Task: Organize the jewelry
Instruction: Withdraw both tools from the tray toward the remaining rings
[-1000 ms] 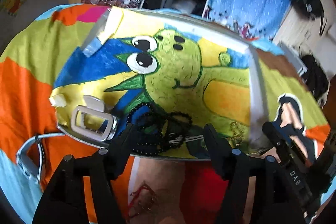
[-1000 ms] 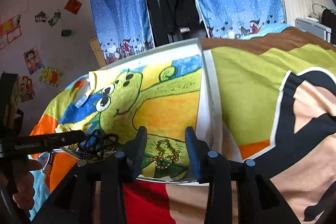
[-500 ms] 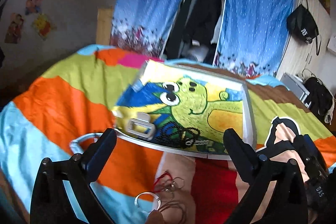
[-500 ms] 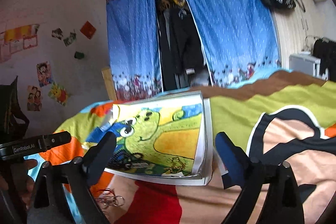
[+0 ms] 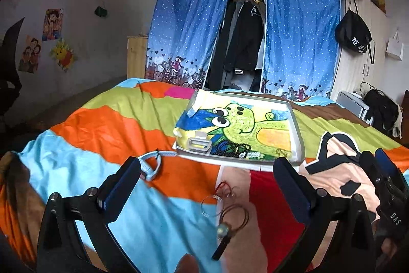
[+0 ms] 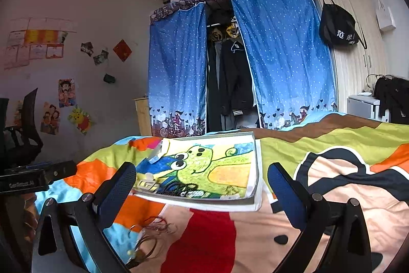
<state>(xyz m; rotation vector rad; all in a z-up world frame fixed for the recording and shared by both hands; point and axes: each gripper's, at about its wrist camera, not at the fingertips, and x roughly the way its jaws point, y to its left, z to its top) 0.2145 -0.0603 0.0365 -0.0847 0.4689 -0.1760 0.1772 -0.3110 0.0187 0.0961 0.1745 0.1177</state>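
A tray (image 5: 297,129) lined with a green cartoon drawing lies on the bed; it also shows in the right wrist view (image 6: 257,165). In it lie a white hair claw (image 5: 199,144), a black bead necklace (image 5: 231,149) and a gold chain (image 5: 281,152). On the bedspread before the tray lie thin hoop bracelets (image 5: 217,196), a brown cord necklace with a pendant (image 5: 230,219) and a light-blue hair clip (image 5: 150,165). My left gripper (image 5: 207,186) is open and empty above the loose pieces. My right gripper (image 6: 202,188) is open and empty, back from the tray.
The colourful bedspread (image 5: 102,124) covers the whole surface. Blue curtains (image 5: 189,24) and hanging clothes stand behind the bed. A black bag (image 5: 354,32) hangs on the wardrobe at right. The other gripper's body (image 6: 30,179) shows at left in the right wrist view.
Both grippers have pulled back and up from the tray and opened wide. The gold chain and the black beads stay in the tray.
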